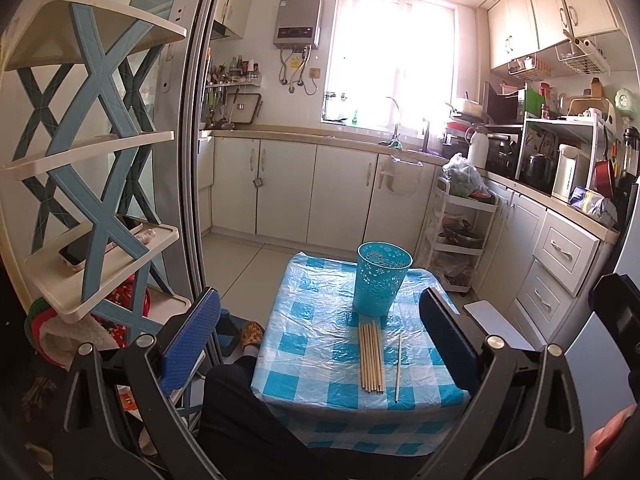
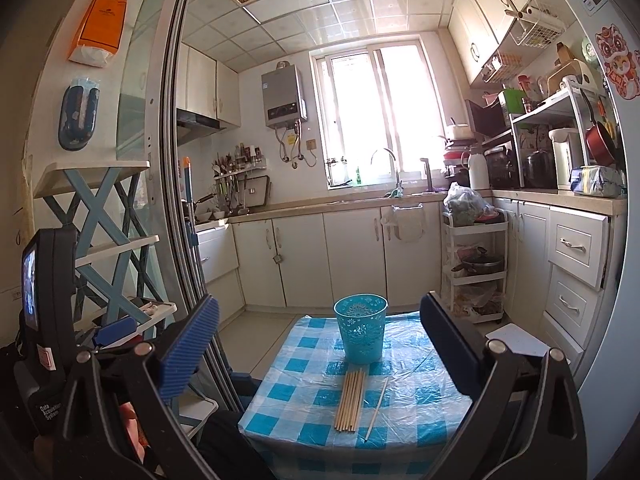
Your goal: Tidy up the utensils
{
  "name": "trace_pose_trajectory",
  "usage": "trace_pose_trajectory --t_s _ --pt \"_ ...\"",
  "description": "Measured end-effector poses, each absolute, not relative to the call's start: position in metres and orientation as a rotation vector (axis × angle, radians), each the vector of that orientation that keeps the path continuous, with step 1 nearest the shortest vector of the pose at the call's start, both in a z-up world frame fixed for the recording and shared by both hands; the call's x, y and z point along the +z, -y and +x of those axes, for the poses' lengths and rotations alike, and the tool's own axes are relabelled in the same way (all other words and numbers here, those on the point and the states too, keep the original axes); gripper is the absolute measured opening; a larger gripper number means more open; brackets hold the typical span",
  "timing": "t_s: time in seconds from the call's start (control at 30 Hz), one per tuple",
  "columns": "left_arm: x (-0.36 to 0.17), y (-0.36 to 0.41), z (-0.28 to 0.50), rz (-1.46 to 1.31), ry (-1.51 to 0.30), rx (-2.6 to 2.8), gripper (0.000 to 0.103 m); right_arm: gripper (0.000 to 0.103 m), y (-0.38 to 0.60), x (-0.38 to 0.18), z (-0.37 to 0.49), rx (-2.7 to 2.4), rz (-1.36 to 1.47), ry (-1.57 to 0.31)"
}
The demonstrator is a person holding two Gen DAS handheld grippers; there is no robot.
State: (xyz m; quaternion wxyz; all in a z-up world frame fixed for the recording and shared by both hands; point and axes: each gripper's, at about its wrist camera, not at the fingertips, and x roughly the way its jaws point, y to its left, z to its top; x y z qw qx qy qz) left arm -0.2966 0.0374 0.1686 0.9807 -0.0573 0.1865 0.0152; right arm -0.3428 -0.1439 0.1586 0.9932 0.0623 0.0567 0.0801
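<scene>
So we've got both tongs up in the air over the near edge of the little table (image 1: 280,360), left gripper (image 1: 320,344) and right gripper (image 2: 320,356) each with fingers spread wide apart and nothing between them, so nothing's been picked up yet as far as we can tell. The chopsticks (image 1: 372,356) lie flat in a tight bundle on the checkered plastic cover, just in front of the teal cup (image 1: 382,282), with one lone stick (image 1: 398,366) lying a bit to the right of the bundle. What worries us: the sticks are thin and packed side by side, so pinching one will probably nudge or drag its neighbours, and the plastic sheet looks slick, so they could roll off the near edge. The cup also looks light and tall, so poking a stick against its rim could tip it. Count-wise: one cup, one loose stick, and the bundle looks like six or seven, but they're too tightly packed for us to swear to it.
</scene>
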Motion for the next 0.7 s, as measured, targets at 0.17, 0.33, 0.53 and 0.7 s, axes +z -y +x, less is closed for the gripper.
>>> trace_pose_trajectory --t_s 0.17,0.33,0.53,0.7 --pt "0.1687 -0.0373 -0.2963 -0.113 -0.375 0.031 0.096 0.096 0.1429 0.1599 -0.3444 0.164 0.121 -0.113" --pt "0.1692 -0.0373 -0.2964 -0.112 -0.372 0.031 0.096 0.096 0.1416 0.1606 -0.3438 0.163 0.122 -0.111" --pt "0.1702 -0.0375 -0.2964 -0.112 -0.370 0.031 0.096 0.096 0.1409 0.1616 -0.3443 0.163 0.121 -0.109" --pt "0.1701 -0.0373 -0.2965 -0.113 -0.370 0.031 0.096 0.096 0.1400 0.1620 -0.3447 0.164 0.119 -0.108"
